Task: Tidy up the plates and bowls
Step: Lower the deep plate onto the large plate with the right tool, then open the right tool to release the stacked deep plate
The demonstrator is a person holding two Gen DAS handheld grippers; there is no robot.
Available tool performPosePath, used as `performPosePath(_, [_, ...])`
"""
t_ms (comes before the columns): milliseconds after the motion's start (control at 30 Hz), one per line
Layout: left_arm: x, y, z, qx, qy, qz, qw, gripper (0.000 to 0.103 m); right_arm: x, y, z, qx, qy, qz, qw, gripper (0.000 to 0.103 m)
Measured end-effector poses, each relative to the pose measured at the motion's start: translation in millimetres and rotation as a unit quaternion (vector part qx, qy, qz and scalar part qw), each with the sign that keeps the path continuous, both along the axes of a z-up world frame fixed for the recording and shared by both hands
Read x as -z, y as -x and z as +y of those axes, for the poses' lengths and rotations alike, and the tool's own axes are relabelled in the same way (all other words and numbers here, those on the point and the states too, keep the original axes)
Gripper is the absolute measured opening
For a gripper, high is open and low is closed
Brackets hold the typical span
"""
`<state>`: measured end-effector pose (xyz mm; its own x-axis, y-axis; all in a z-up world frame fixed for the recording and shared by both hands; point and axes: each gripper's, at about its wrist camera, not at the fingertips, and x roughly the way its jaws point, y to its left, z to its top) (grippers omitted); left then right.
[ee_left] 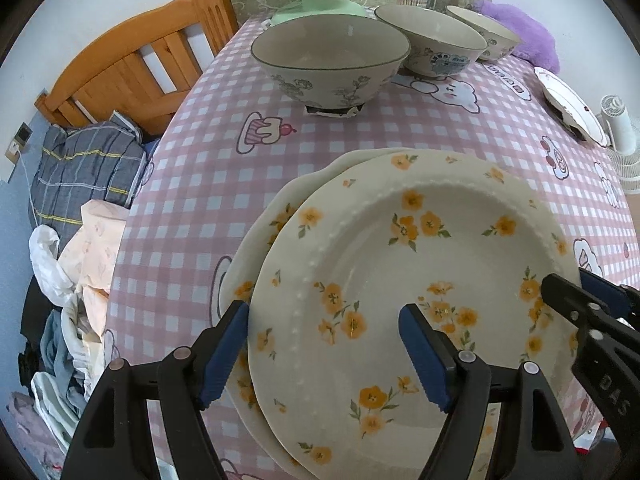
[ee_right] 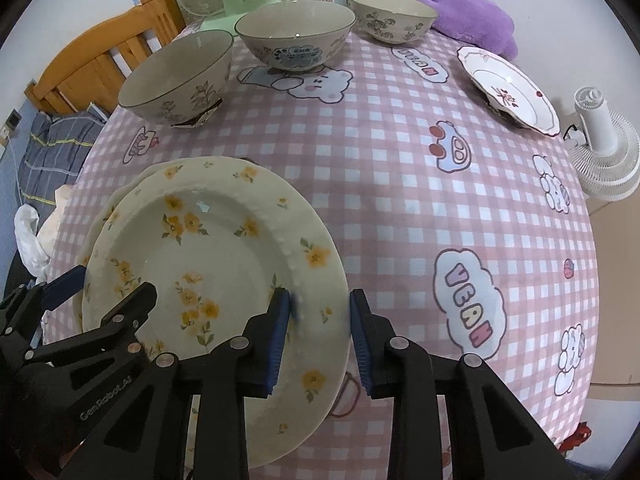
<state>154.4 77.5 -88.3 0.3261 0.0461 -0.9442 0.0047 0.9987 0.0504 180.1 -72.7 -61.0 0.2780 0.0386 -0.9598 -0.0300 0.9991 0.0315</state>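
The two yellow-flower plates lie stacked near the front left corner of the counter (ee_right: 400, 168), the top plate (ee_left: 400, 280) shifted a little to the right on the lower plate (ee_left: 288, 204), so that the lower rim shows only on the left and far side. The left hand-held gripper (ee_left: 324, 356) points steeply down over the left rim of the top plate; its jaws are spread wide, one pad outside the rim and one over the plate's inside, and neither pad touches the plate as far as I can see. The right hand-held gripper (ee_right: 320, 340) is at the opposite, right rim of the same plate; its jaws have narrowed around that rim, the left pad on the inner side and the right pad just outside the edge, but a small gap seems to remain on the right, so I judge it is not yet pinching. So the plate lies between the two hands, each one at its own side of the rim, and the right hand is nearer to a real grip. Three bowls (ee_right: 296, 36) stand in a row along the far edge, and a small red-trimmed plate (ee_right: 508, 84) lies near the far right corner, well apart from the stack.
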Motion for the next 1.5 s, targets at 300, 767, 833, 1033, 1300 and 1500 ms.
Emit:
performPosePath(300, [-2.8, 4.0, 3.2, 0.019, 0.002, -0.005, 0.9998, 0.079, 5.6, -6.2, 7.5, 0.012, 0.012, 0.004, 1.000, 0.037])
performPosePath(767, [-3.1, 5.8, 12.4, 0.033, -0.003, -0.005, 0.9994, 0.080, 10.4, -4.4, 19.0, 0.028, 0.005, 0.007, 1.000, 0.040])
performPosePath(833, [-3.5, 5.1, 12.9, 0.035, 0.000, -0.002, 0.9994, 0.081, 10.3, -4.3, 19.0, 0.033, 0.000, 0.009, 0.999, 0.042])
performPosePath(1033, [-12.7, 5.4, 13.0, 0.045, 0.017, 0.000, 0.9988, 0.083, -6.2, 3.8, 17.5, 0.037, -0.021, -0.013, 0.999, 0.062])
performPosePath(1300, [-52.4, 11.0, -16.3, 0.083, 0.040, -0.048, 0.9945, 0.094, -44.9, 11.3, 6.5, 0.054, -0.023, -0.058, 0.997, 0.075])
performPosePath(1500, [-72.8, 4.4, -40.7, 0.086, 0.044, -0.080, 0.9921, 0.094, -64.7, 9.6, -17.0, 0.054, -0.031, -0.085, 0.994, 0.075])
